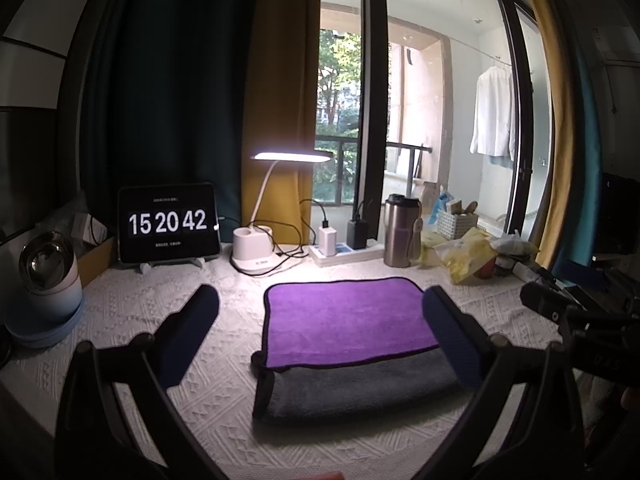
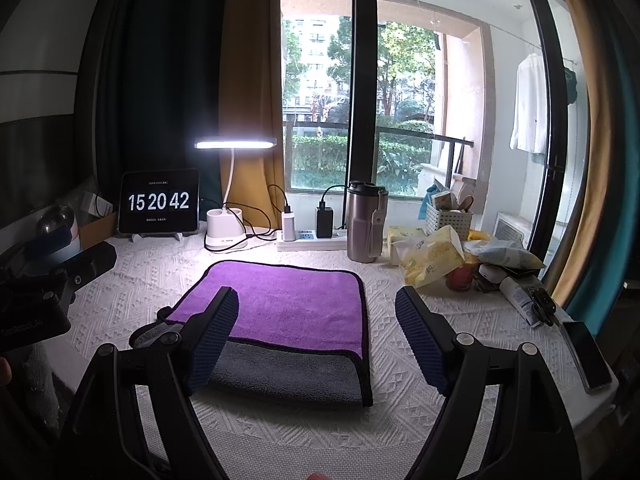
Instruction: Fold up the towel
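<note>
White patterned cloth covers the table (image 1: 160, 308), which stands before a large window with dark and yellow curtains. From the left wrist view, the towel (image 1: 348, 344) lies folded in the middle of the table, its purple side on top and a grey strip along the near edge. The left claw (image 1: 320, 328) hangs above it, wide open and holding nothing; its right finger is over the right edge of the towel, its left finger is over bare cloth. Behind stand a tablet (image 1: 168, 222) reading 15 20 42, a lit desk lamp (image 1: 276, 200) and a steel tumbler (image 1: 400, 230). A round steel-topped device (image 1: 46, 276) at the far left is clear only in this view.

From the right wrist view, the right claw (image 2: 316, 328) is also wide open and empty, with its left finger over the towel (image 2: 288, 312). Only this view shows a phone (image 2: 588, 356) at the right edge of the table and a white tube (image 2: 518, 294) beside it. The left claw's body is seen at the left edge.
</note>
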A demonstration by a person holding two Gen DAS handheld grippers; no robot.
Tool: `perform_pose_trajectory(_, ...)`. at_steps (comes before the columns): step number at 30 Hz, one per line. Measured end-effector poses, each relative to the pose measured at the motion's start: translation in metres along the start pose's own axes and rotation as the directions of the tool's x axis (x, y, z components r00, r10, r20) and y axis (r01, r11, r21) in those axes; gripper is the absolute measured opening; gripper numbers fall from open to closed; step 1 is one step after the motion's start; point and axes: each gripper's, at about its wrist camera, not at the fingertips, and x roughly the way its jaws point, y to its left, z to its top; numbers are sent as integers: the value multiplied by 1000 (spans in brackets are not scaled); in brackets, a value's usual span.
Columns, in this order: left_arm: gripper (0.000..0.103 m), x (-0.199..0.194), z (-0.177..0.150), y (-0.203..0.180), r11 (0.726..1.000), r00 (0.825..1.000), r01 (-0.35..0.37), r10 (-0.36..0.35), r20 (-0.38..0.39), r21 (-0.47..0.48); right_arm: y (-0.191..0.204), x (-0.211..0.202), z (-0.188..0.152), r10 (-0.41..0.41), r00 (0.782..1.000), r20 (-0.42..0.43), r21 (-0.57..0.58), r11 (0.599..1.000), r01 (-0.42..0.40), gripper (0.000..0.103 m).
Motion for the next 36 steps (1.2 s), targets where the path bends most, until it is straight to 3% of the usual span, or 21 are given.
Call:
perform_pose_trajectory(13, 102, 8, -3, -3, 1000, 1000, 6, -5, -23, 3, -1, 5, 0, 3, 1000, -11, 3, 1000, -3, 83)
perform_pose_trajectory(23, 102, 33, -6, 2, 1000, 995, -8, 7, -101, -11, -10, 23, 0, 3, 999, -40, 12, 1000, -3, 83)
perform_pose_trajectory(36, 102, 91, -31, 10, 1000, 954, -12, 10, -299, -4, -30, 67, -10, 10, 991, -130, 40, 999, -5, 83)
